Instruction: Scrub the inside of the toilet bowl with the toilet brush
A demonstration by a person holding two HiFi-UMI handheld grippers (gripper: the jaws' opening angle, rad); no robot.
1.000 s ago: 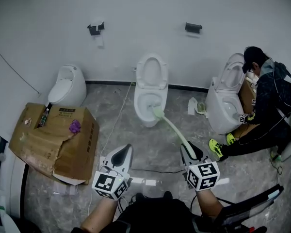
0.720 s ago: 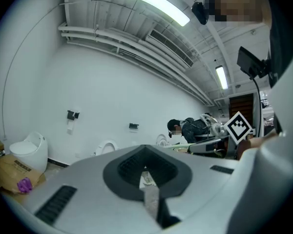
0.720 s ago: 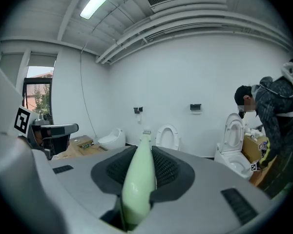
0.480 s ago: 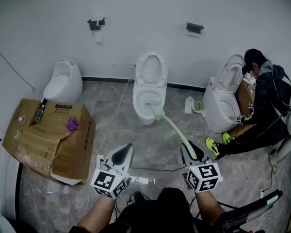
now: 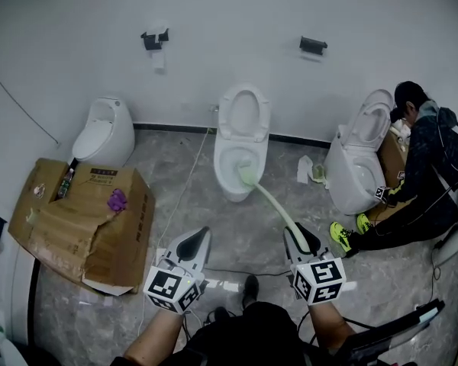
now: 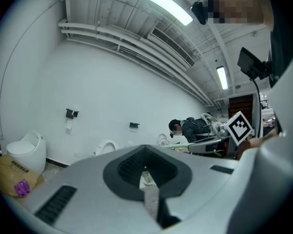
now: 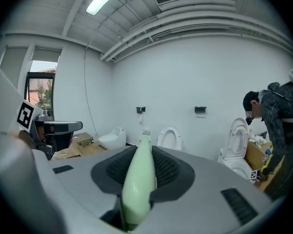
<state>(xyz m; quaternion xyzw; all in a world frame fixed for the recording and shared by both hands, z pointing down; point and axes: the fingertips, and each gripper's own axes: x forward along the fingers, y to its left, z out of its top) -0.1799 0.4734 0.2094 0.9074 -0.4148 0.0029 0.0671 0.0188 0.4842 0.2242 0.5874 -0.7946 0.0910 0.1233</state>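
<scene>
A white toilet [image 5: 240,155] with its seat and lid raised stands against the back wall at the centre. The pale green toilet brush [image 5: 269,199] slants from my right gripper [image 5: 300,239] up to the bowl, its head resting at the bowl's inside right rim. The right gripper is shut on the brush handle [image 7: 139,179], which runs out between the jaws. My left gripper [image 5: 192,244] hangs at lower left, shut with nothing in it, pointing toward the floor in front of the toilet. Its closed jaws fill the left gripper view [image 6: 146,179].
A torn cardboard box [image 5: 84,219] lies at the left beside a small white toilet [image 5: 103,137]. At the right a person [image 5: 420,181] crouches by another open toilet [image 5: 359,162]. A cable [image 5: 185,181] runs across the grey floor. Two holders [image 5: 154,39] hang on the wall.
The head view has shifted slightly, so the toilets sit a little further right in the frame. The brush head stays at the bowl's rim and both grippers keep their places.
</scene>
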